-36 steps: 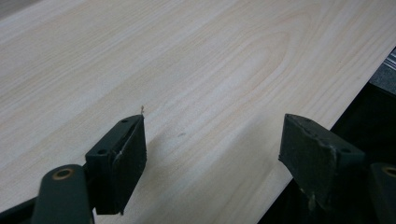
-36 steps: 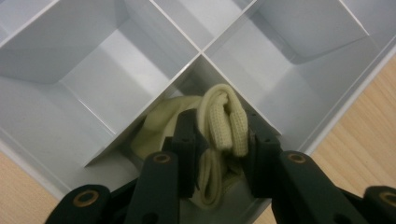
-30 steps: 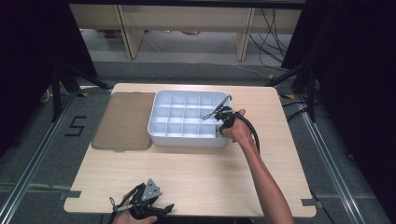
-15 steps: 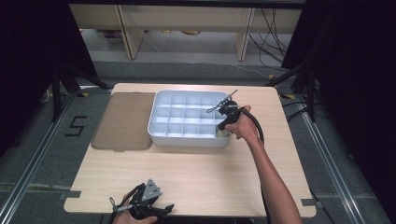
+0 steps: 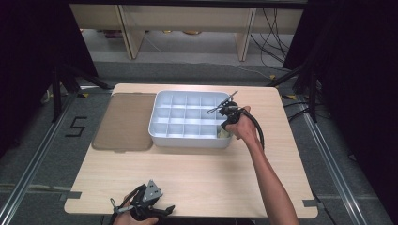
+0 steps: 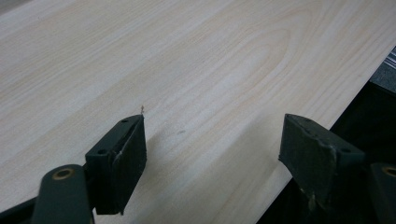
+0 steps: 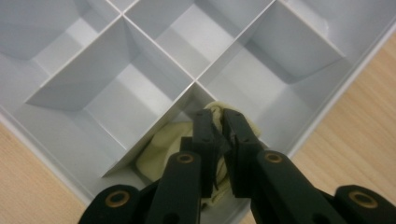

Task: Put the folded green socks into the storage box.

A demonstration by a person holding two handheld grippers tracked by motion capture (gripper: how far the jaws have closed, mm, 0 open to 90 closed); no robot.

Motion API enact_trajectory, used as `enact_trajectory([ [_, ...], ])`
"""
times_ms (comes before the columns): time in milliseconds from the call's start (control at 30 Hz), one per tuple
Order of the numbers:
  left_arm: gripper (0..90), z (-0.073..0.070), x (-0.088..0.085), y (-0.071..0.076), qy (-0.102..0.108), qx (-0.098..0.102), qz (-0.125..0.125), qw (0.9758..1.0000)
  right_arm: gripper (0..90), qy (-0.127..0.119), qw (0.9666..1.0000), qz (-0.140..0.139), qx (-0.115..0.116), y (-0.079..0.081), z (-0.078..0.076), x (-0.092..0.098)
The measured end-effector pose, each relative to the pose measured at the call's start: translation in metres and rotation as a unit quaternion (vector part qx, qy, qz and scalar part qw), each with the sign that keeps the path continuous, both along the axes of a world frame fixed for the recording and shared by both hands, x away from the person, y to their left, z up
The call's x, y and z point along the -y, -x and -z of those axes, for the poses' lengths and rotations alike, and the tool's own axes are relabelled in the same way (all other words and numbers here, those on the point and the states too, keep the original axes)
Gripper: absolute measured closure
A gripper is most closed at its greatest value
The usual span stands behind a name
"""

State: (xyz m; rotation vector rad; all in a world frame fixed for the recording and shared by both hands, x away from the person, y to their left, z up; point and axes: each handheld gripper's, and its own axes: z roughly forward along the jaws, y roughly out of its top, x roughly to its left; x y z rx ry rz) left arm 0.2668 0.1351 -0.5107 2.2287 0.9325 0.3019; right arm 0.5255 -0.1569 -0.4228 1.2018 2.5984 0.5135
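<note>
One pale wooden table (image 5: 187, 173) amid dark surroundings

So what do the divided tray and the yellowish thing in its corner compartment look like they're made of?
Divided tray: probably moulded plastic, pale grey-white and smooth, with thin even walls and a faint sheen. Yellowish thing: looks like soft cloth, matte and creased into folds; the exact fabric cannot be told.
</note>
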Motion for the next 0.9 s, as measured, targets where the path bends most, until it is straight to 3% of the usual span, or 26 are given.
enact_trajectory([
  [67, 22.2, 0.001, 0.000, 0.000, 0.000, -0.001, -0.004, 1.0000, 85.4, 0.010, 0.9999, -0.007, 0.007, -0.001, 0.006, -0.001],
  [133, 22.2, -0.002, -0.001, 0.000, -0.006, 0.004, 0.006, 1.0000, 85.9, 0.012, 0.9999, -0.002, -0.001, -0.003, 0.012, -0.004],
  [167, 22.2, -0.001, 0.000, 0.000, 0.001, 0.003, -0.006, 1.0000, 86.0, 0.012, 0.9999, -0.004, -0.006, -0.003, 0.014, -0.005],
  [233, 22.2, -0.001, -0.001, 0.000, -0.004, 0.001, 0.003, 1.0000, 86.1, 0.015, 0.9998, -0.002, -0.010, -0.003, 0.019, -0.008],
  [367, 22.2, -0.001, 0.000, 0.001, 0.001, 0.003, -0.005, 1.0000, 86.2, 0.023, 0.9996, -0.009, -0.013, -0.005, 0.024, -0.012],
  [533, 22.2, -0.001, -0.001, 0.000, -0.005, 0.003, 0.002, 1.0000, 86.2, 0.024, 0.9995, -0.006, -0.021, -0.007, 0.025, -0.013],
  [600, 22.2, -0.002, -0.001, 0.001, -0.002, 0.001, 0.002, 1.0000, 86.2, 0.037, 0.9991, -0.010, -0.020, -0.008, 0.027, -0.015],
  [800, 22.2, -0.002, -0.002, 0.001, 0.000, 0.005, -0.005, 1.0000, 84.8, 0.019, 0.9996, -0.009, -0.019, -0.009, 0.025, -0.010],
  [900, 22.2, -0.002, -0.003, 0.000, -0.002, 0.000, -0.002, 1.0000, 81.4, 0.002, 0.9999, 0.006, -0.014, -0.007, 0.017, -0.006],
])
